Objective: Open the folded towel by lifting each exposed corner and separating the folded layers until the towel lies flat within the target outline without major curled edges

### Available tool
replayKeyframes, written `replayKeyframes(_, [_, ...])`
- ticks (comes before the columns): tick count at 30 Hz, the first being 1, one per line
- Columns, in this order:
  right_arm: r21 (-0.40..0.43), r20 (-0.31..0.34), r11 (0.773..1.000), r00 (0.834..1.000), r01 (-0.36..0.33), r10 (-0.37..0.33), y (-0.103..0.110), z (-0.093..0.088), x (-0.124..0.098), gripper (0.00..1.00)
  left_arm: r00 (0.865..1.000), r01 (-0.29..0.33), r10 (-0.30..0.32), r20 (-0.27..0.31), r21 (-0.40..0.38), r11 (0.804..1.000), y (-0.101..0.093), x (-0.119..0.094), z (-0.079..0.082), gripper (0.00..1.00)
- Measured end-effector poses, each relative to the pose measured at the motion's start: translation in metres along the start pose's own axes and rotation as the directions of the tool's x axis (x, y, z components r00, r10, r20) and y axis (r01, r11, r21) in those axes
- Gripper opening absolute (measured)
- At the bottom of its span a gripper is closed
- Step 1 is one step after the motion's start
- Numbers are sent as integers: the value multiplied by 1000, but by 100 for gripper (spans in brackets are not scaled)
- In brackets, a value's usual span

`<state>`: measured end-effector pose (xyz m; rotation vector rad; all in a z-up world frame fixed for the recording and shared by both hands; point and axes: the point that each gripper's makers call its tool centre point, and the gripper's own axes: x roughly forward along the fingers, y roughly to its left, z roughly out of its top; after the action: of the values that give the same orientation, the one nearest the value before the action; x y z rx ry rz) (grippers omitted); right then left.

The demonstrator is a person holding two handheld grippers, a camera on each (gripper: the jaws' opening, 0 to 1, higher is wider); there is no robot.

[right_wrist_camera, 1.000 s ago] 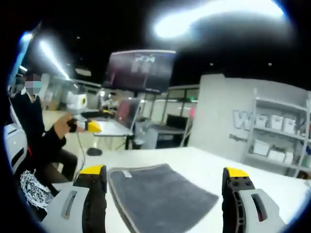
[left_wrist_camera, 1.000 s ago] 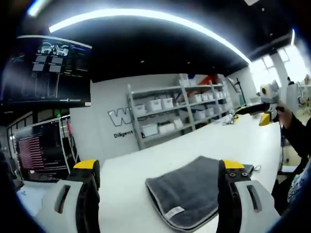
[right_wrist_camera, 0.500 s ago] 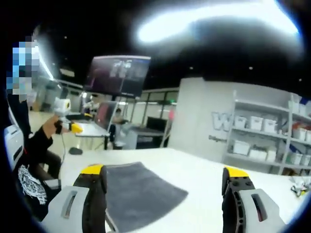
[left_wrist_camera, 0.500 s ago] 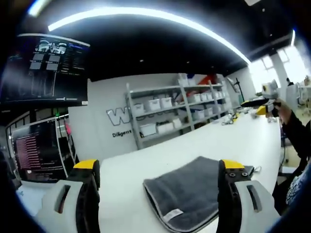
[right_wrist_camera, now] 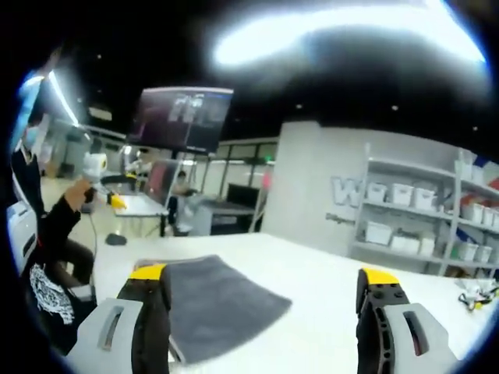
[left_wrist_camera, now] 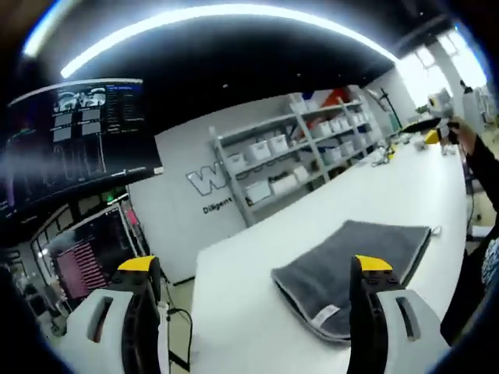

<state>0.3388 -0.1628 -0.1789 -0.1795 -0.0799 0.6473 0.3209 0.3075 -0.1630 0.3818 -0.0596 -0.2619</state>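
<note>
- Two grippers, one towel, one table, one shelving unit, one wall screen.
- Left gripper: two white jaws with yellow tips, spread wide apart, nothing between them and nothing touched; it hangs above the table.
- Right gripper: two jaws of the same make, likewise spread wide and holding nothing. In the left gripper view this same gripper appears far off at the right, raised in the person's hand above the table's far end.
- In the right gripper view, the left gripper shows small at the left, held up by the seated person in dark clothes.
- Towel: one, grey, folded, lying flat on the white table; a small white label sits at its near corner. In the left gripper view it lies just beyond and partly behind the right-hand jaw. In the right gripper view the towel lies next to the left-hand jaw.
- Shelving unit: one, against the grey wall, loaded with white bins.
- Wall screen: one, dark, mounted high.
</note>
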Motion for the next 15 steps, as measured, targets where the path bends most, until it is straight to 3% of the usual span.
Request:
replayKeyframes(4, [-4, -9, 1000, 1000, 2, -2, -3, -4, 0, 99, 994, 99, -95, 54, -79, 992, -22, -3, 6, 100])
replayKeyframes(7, [-15, -26, 1000, 1000, 12, -12, -10, -7, -2, 99, 994, 99, -94, 54, -97, 990, -26, -3, 2, 100])
replayKeyframes(11, [-47, -38, 999, 999, 1, -3, -18, -3, -5, 99, 993, 88, -74, 87, -177, 980, -29, -5, 2, 100])
replayKeyframes(15, [-78, -57, 997, 998, -10, 5, -24, 3, -3, 99, 995, 71, -55, 89, -190, 979, -32, -6, -2, 100])
